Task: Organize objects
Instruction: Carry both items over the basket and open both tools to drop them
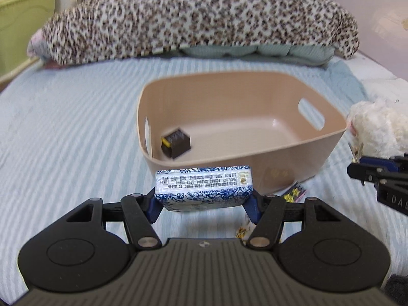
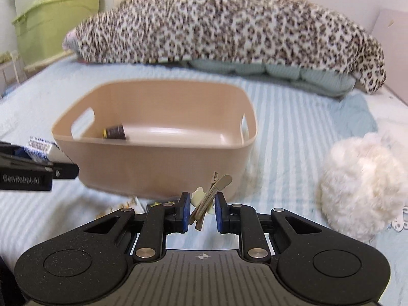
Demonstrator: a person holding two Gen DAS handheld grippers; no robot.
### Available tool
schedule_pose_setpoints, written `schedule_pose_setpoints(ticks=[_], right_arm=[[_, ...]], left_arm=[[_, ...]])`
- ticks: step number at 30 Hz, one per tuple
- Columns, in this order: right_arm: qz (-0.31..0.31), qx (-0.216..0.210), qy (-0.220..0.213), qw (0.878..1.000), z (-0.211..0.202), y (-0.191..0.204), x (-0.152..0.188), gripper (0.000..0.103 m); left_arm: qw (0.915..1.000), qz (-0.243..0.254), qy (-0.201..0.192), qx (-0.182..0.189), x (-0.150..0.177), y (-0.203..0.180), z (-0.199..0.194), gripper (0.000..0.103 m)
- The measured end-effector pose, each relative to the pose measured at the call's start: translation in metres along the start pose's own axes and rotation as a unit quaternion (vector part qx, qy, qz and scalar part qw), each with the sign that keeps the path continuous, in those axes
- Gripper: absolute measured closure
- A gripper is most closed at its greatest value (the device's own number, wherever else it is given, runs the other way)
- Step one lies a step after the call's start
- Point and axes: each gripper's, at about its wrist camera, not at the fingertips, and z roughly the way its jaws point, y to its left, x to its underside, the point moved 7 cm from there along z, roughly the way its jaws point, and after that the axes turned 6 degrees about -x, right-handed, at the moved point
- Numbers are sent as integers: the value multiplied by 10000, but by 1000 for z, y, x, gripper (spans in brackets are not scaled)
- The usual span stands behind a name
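Observation:
My left gripper (image 1: 204, 204) is shut on a blue-and-white flowered packet (image 1: 204, 183), held above the bed just in front of a beige plastic basket (image 1: 229, 164). A small dark box (image 1: 176, 142) lies in the basket's near left corner. My right gripper (image 2: 202, 211) is shut on a taupe hair clip (image 2: 211, 191) with a cream ornament, raised before the basket's (image 2: 153, 163) front wall. In the right wrist view, the left gripper (image 2: 38, 163) with its packet (image 2: 40, 148) shows at the left edge. The left wrist view has the right gripper (image 1: 362, 170) at its right edge.
Yellow-and-black wrappers (image 1: 295, 193) lie on the striped blue bedspread (image 1: 63, 140) by the basket's near corner. A white fluffy plush (image 2: 357, 186) sits to the basket's right. A leopard-print blanket (image 2: 229, 25) is heaped behind, with a green storage bin (image 2: 56, 17) off the bed's far left.

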Motion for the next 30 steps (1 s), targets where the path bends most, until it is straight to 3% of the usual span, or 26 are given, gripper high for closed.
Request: schedule_pose_setpoints(ticks=[7,15,30], right_arm=[[251,-55,-693,9973,-19,-1,-25,84],[618,-80,-947,9935,-4,3,-40,84],[866,45,-664,9940,67,11,-41,84]], left_arm=[[9986,69,-505,-121,-17,-5,-8,39],[9957,-67,-864,-343,-36,-3,6,39],[9977,-215,-349,-548,-43,7,81,39]])
